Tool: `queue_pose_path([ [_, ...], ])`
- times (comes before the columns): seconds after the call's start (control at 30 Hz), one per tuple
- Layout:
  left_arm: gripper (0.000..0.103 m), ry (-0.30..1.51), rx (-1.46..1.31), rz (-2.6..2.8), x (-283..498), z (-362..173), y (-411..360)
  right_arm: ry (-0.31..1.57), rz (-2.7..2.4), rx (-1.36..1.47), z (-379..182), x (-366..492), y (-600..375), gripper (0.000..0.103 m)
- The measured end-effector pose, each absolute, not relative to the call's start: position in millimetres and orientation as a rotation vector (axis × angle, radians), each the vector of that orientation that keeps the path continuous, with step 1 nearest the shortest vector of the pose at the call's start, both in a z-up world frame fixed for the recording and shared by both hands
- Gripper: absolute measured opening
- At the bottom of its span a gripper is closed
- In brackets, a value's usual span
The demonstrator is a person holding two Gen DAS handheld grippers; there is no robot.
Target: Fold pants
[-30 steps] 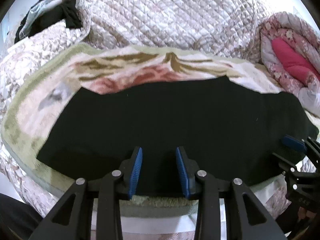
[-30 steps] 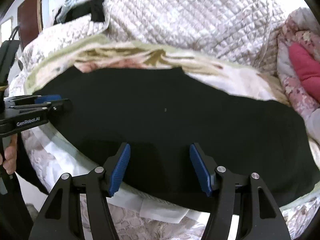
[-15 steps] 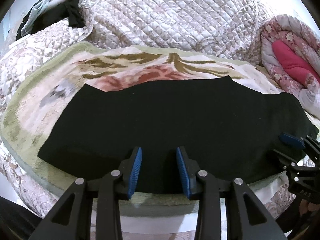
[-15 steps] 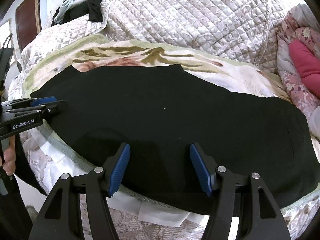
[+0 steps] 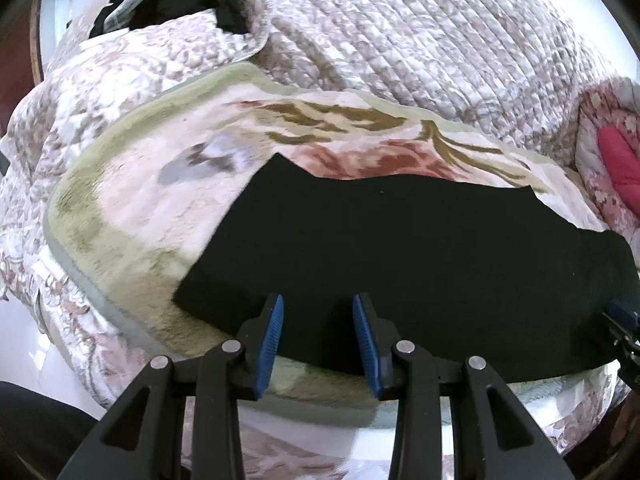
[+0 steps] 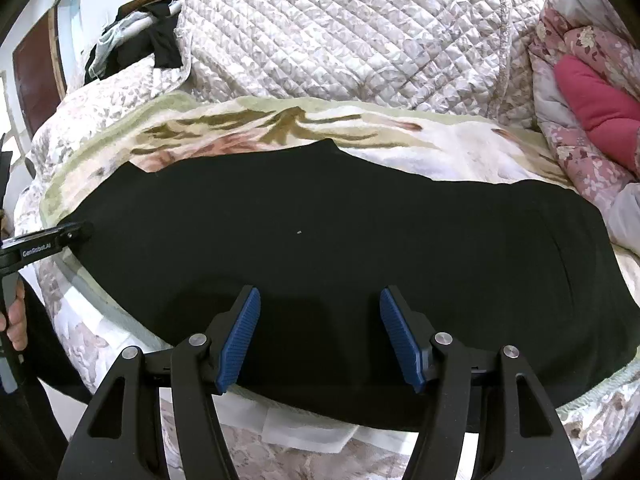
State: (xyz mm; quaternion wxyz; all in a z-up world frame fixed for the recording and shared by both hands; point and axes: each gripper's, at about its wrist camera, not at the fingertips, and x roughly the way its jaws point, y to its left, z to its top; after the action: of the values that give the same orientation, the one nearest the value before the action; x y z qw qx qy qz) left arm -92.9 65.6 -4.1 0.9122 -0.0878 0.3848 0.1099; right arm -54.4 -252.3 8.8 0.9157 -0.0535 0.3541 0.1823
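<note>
One pair of black pants point(image 6: 340, 248) lies flat along the near edge of a floral blanket point(image 6: 460, 148), its long axis running left to right across both wrist views, one short end at the left gripper's side and the other toward a single rolled pink quilt point(image 6: 592, 108). The left gripper point(image 5: 318, 336) hovers with jaws apart over the near hem close to the pants' left end, gripping nothing. The right gripper point(image 6: 320, 334) is spread wider over the near hem, also empty; behind the blanket sits one grey quilted cover point(image 6: 360, 40).
</note>
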Motion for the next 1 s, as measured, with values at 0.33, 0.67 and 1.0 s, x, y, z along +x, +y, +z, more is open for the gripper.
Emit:
queue_pose_path([
  [0.33, 0.039, 0.801, -0.295, 0.214, -117, -5, 80, 0.719, 0.398, -0.109, 11, -56, -248, 0.063],
  [0.67, 0.040, 0.775, -0.447, 0.188, -126, -14, 96, 0.713, 0.404, -0.111, 11, -56, -247, 0.063],
  [1.0, 0.040, 0.731, -0.481, 0.201, -101, -23, 108, 0.701, 0.415, -0.101, 15, -57, -247, 0.063],
])
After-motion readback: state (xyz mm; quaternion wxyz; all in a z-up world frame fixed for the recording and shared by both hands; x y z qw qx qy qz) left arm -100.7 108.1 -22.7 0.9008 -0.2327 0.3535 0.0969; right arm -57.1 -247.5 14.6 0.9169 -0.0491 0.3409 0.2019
